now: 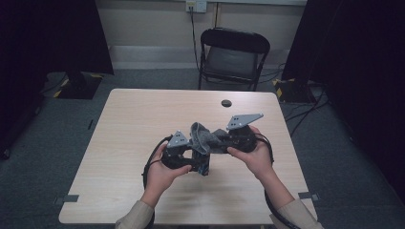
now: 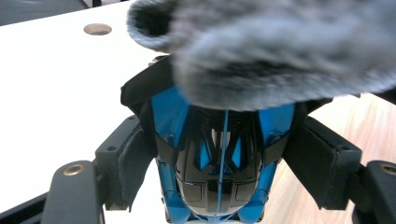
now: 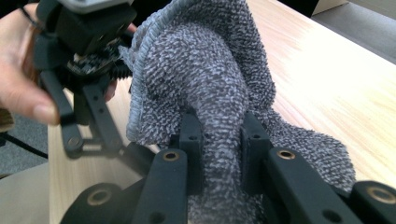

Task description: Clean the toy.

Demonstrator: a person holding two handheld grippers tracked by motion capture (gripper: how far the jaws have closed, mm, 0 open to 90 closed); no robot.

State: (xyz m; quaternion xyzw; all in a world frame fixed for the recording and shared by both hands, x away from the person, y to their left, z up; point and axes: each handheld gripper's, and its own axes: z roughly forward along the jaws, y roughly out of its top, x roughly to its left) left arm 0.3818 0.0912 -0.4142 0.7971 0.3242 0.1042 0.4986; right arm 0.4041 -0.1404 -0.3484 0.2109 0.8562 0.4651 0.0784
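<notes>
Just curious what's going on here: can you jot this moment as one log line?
left gripper: shut on blue-black object | right gripper: shut on grey cloth | cloth on object | above table

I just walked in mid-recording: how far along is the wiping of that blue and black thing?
Done: both pieces are picked up. In hand: the left gripper clamps the blue and black object, while the right gripper pinches the grey cloth draped over its top. Left: whether wiping has progressed can't be told; both remain to be set down.

The left gripper held a glossy blue and black object between its pads, pressed at its nine and three o'clock sides. A fuzzy grey cloth draped over the object's twelve o'clock end. At eleven o'clock, a round hole marked the pale table.
</notes>
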